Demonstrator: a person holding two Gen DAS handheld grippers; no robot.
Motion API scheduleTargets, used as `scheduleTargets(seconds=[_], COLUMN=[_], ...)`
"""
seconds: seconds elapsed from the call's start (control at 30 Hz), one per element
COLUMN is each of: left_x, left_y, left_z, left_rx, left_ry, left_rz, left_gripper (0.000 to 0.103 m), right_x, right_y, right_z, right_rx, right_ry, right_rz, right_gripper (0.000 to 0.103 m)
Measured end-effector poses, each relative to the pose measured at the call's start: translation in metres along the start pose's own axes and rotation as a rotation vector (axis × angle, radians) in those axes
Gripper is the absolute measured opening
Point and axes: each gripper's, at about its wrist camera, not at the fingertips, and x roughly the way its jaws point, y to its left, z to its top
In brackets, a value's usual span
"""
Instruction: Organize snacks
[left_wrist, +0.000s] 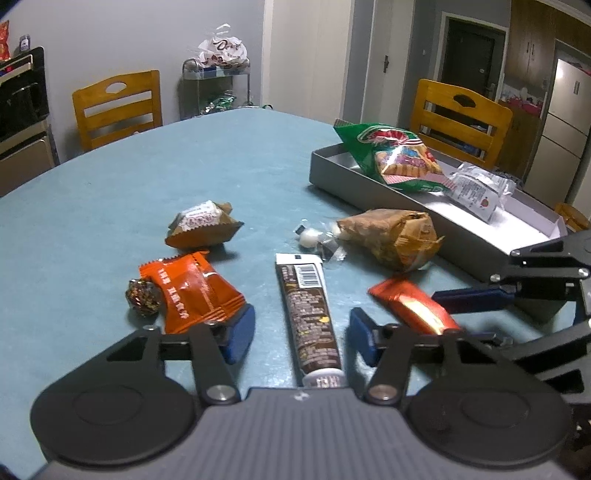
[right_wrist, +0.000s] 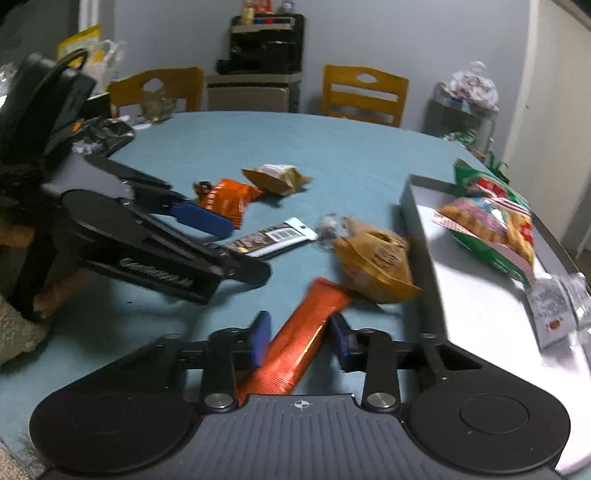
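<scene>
On the teal table (left_wrist: 110, 221), farthest to the left of the left claw (left_wrist: 301, 321), lies a round foil-wrapped sweet (left_wrist: 143, 302), touching an orange packet (left_wrist: 192, 295) whose near end sits just beside the claw's left pad. Ahead of that packet, further from the claw, rests a small brown-paper cake (left_wrist: 203, 229). The left claw stands apart, its blue pads either side of a long dark brown snack bar (left_wrist: 310, 314) that lies flat on the table and runs straight forward between them, with table showing on each side of the bar, so neither pad presses it. Ahead and a little right of this claw are small white sweets in clear wrap (left_wrist: 308, 236), touching a crumpled tan packet (left_wrist: 391, 236). Just right of the left claw, the right claw (right_wrist: 301, 325) is closed on a shiny red-orange bar (right_wrist: 295, 343), which crosses slantwise between its pads, both of which sit against its flanks; the view is a little blurred. To the right of and beyond the right claw stands a shallow grey tray (right_wrist: 421, 236), holding a green biscuit bag (right_wrist: 491, 221) at its far end and a clear packet (right_wrist: 554, 306) nearer.
</scene>
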Motion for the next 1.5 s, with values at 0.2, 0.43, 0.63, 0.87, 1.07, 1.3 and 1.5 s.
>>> scheduleTargets(seconds=[0.2,0.43,0.63,0.87,1.07,1.3,1.5], left_x=[0.000,-0.005,-0.003,-0.006,-0.015,-0.030,-0.048], left_y=[0.002,-0.011,-0.012,-0.014,-0.013,-0.012,-0.013], left_z=[-0.001,-0.003,-0.005,-0.007,-0.008,-0.006,-0.001], left_rx=[0.008,0.019,0.006,-0.003,-0.024,-0.051,-0.051], left_ry=[0.000,0.001,-0.019,-0.018,-0.041,-0.078,-0.129], left_rz=[0.002,0.019,0.022,0.034,0.039,0.045,0.054], left_gripper=[0.042,0.022,0.022,0.021,0.021,0.021,0.021], right_x=[0.000,-0.001,-0.001,-0.003,-0.011,-0.018,-0.026], right_y=[0.004,0.000,-0.004,-0.004,-0.008,-0.009,-0.009], right_z=[-0.001,-0.004,-0.005,-0.005,-0.006,-0.004,0.001], right_rx=[-0.033,-0.023,-0.008,-0.001,0.005,0.010,0.007], right_ry=[-0.015,-0.026,-0.035,-0.046,-0.072,-0.098,-0.134], right_rz=[0.000,0.008,0.033,0.048,0.055,0.059,0.062], right_gripper=[0.029,0.030,0.025,0.023,0.023,0.023,0.023])
